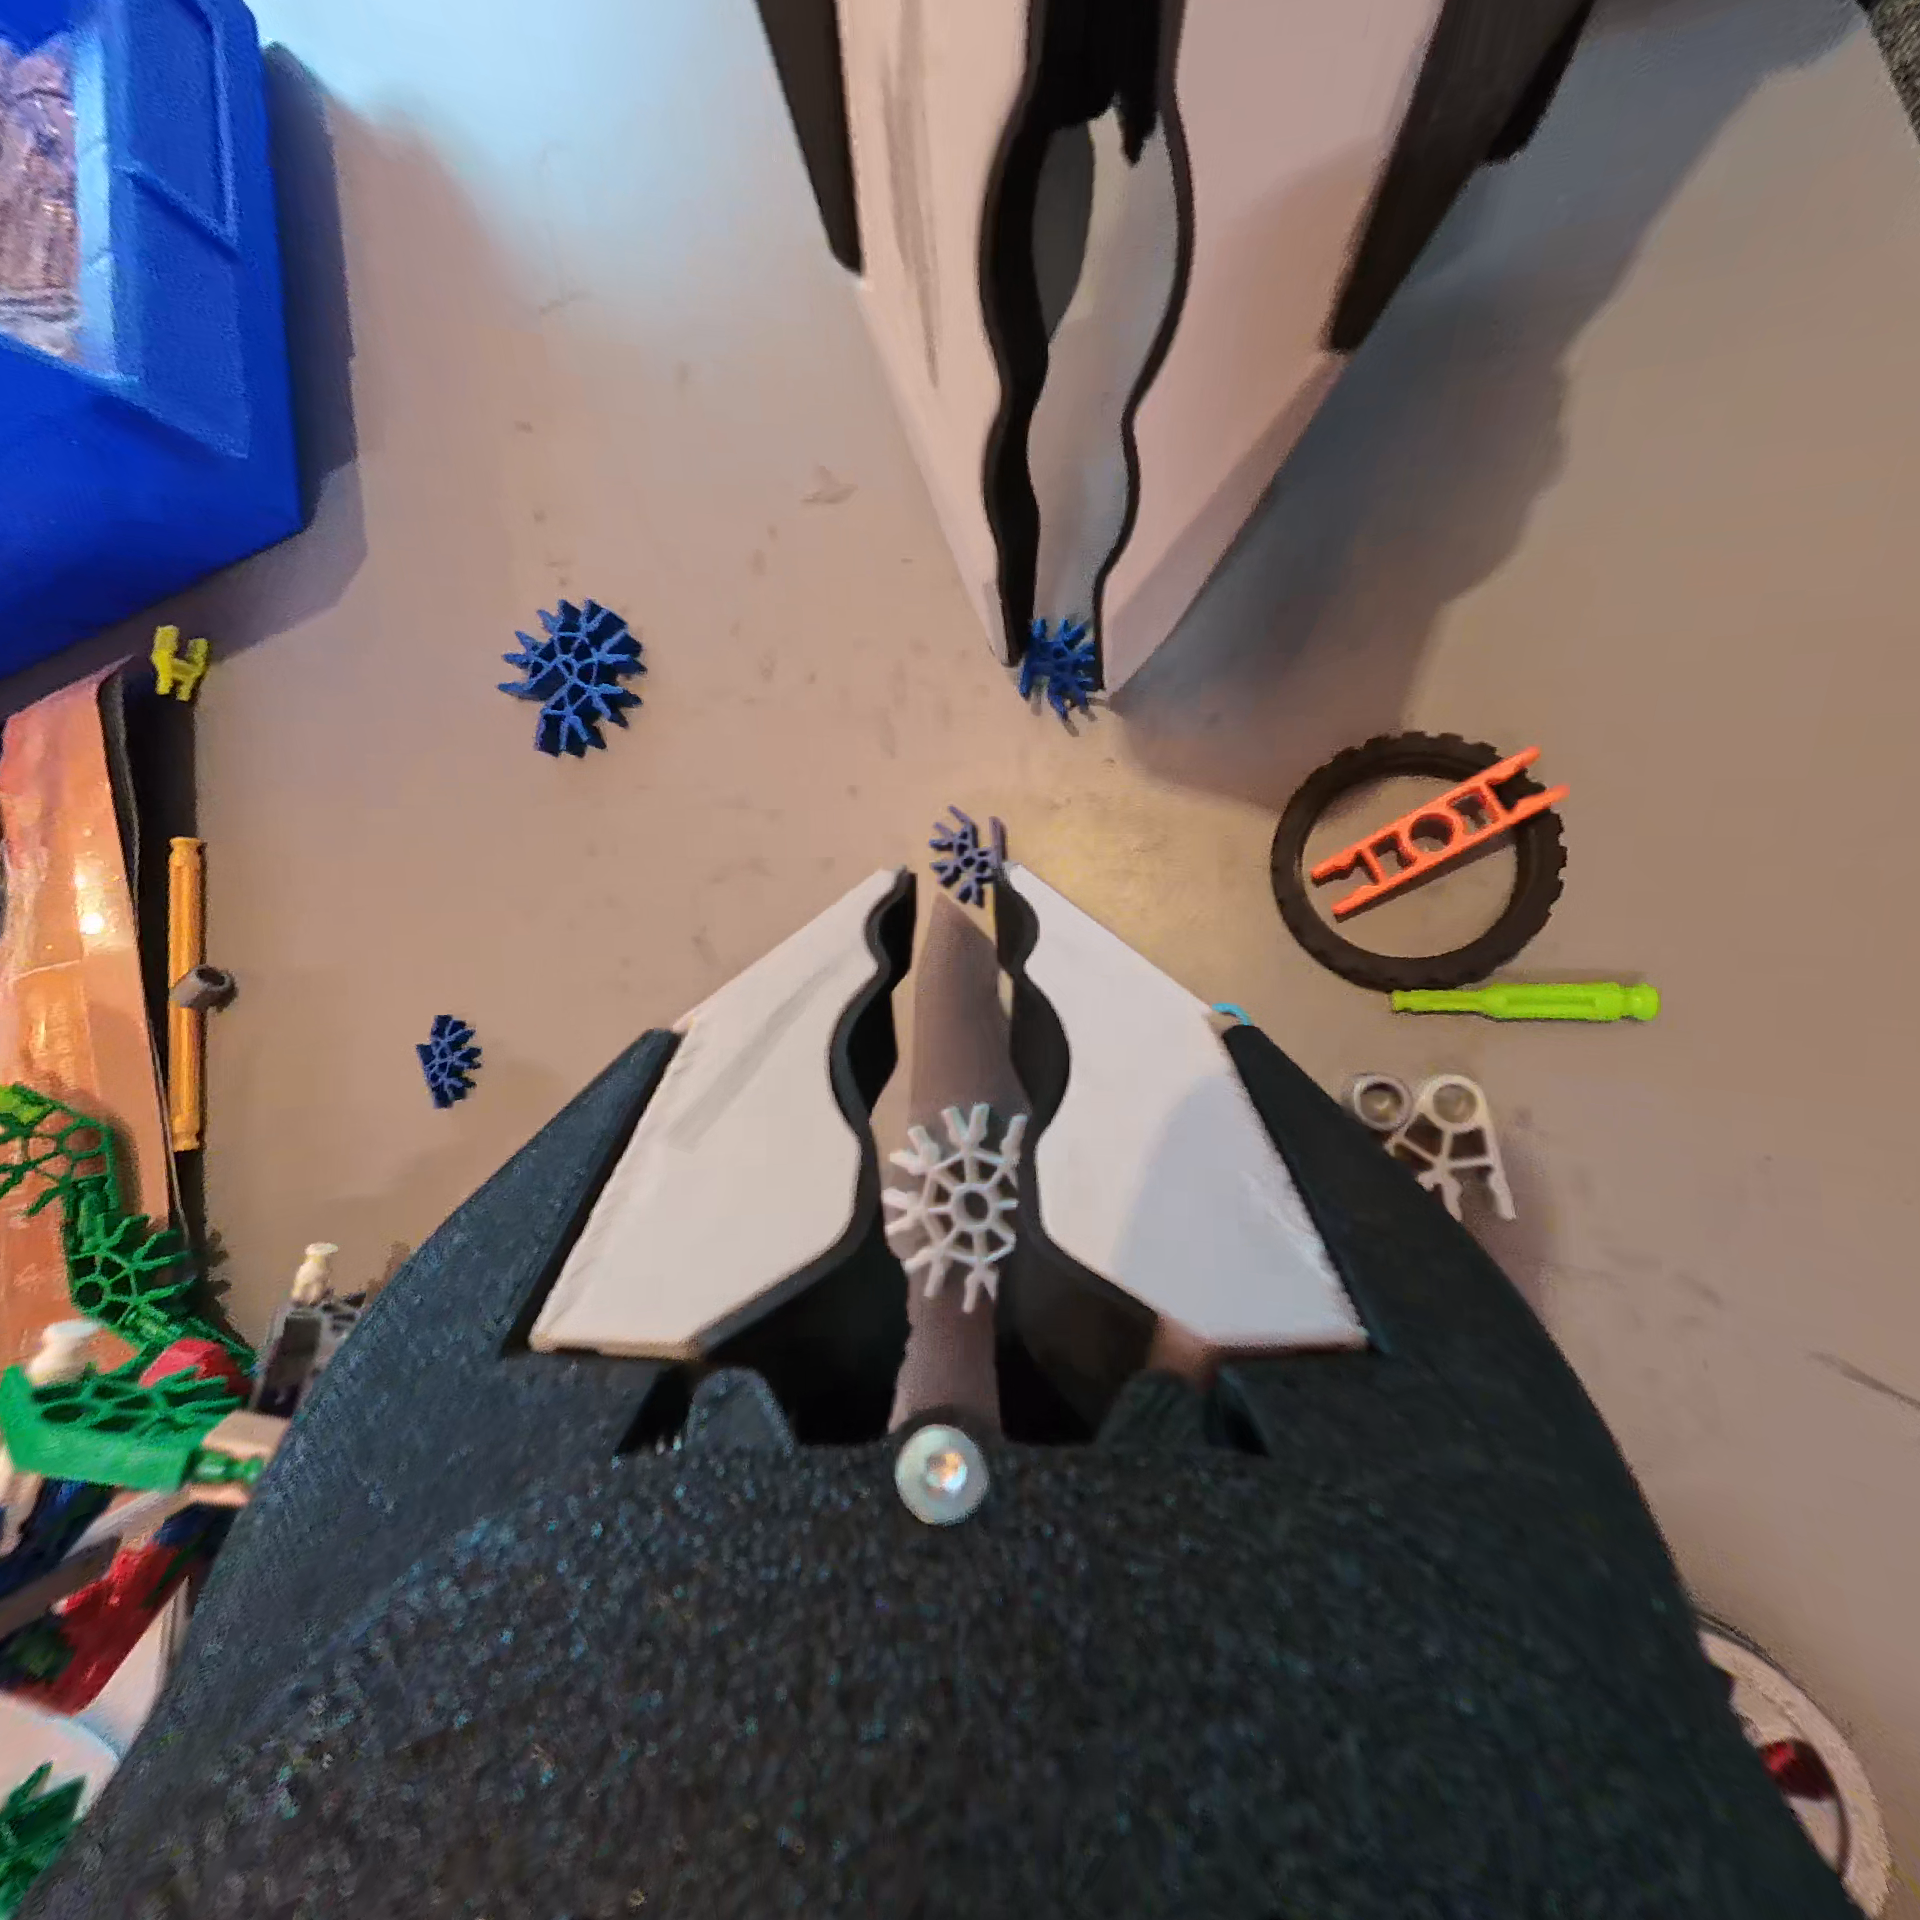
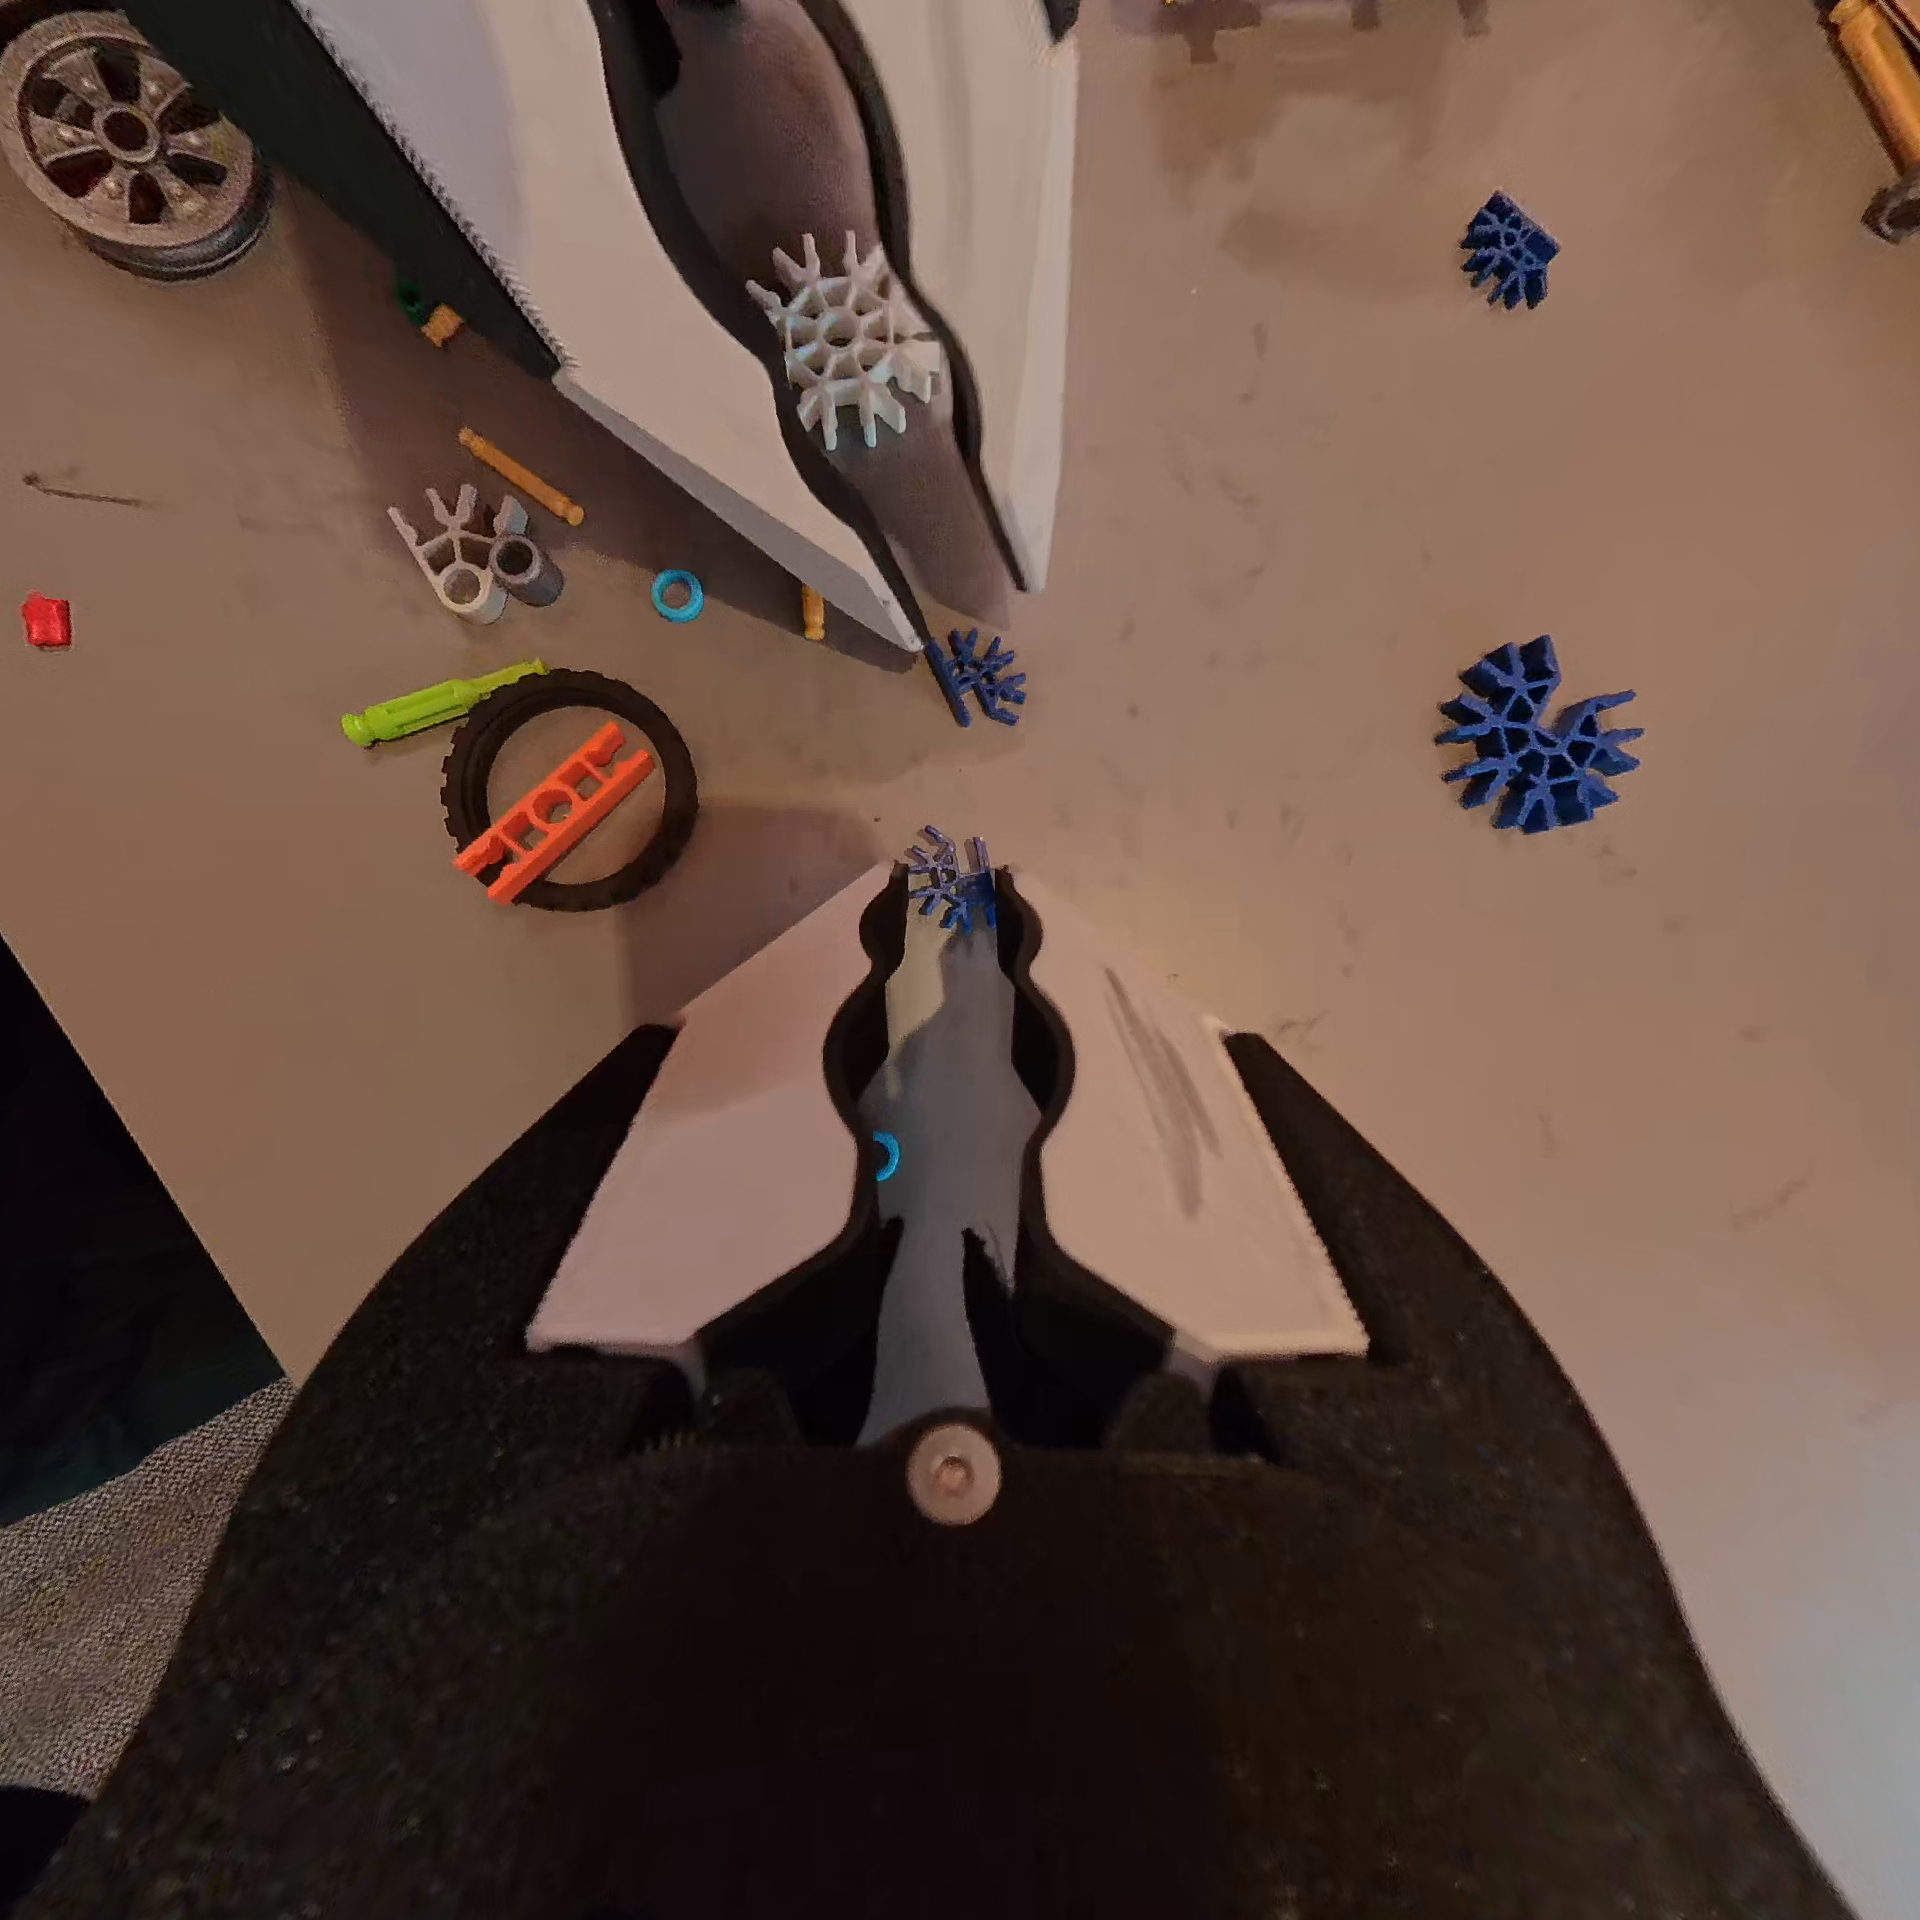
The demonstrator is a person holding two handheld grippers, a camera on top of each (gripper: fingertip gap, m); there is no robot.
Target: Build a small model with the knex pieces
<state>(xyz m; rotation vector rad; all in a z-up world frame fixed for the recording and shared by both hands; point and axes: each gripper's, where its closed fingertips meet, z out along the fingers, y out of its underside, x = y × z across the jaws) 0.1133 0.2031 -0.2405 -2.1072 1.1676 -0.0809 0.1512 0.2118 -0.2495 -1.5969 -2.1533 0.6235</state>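
My left gripper (image 1: 954, 875) is shut on a small blue snowflake connector (image 1: 966, 857), pinched at the fingertips just above the tan table. A white snowflake connector (image 1: 961, 1205) shows in the gap between its fingers, farther back; I cannot tell whether it is held or lies underneath. My right gripper (image 2: 948, 878) faces it, shut on another small blue connector (image 2: 951, 883). The two blue connectors are a short way apart, tip towards tip. The left gripper's blue connector (image 2: 977, 675) and the white one (image 2: 847, 343) also show in the right wrist view.
A large blue connector (image 1: 571, 675) and a small one (image 1: 449, 1060) lie loose. A black tyre ring (image 1: 1291, 868) holds an orange piece (image 1: 1439, 831), with a green rod (image 1: 1522, 1003) and grey connectors (image 1: 1444, 1132) beside it. A blue box (image 1: 135, 312) and a toy wheel (image 2: 125, 140) stand nearby. Spacing between my two grippers at the tips: around 5 cm. It is some 15 cm from my left tips to the toy wheel (image 2: 125, 140).
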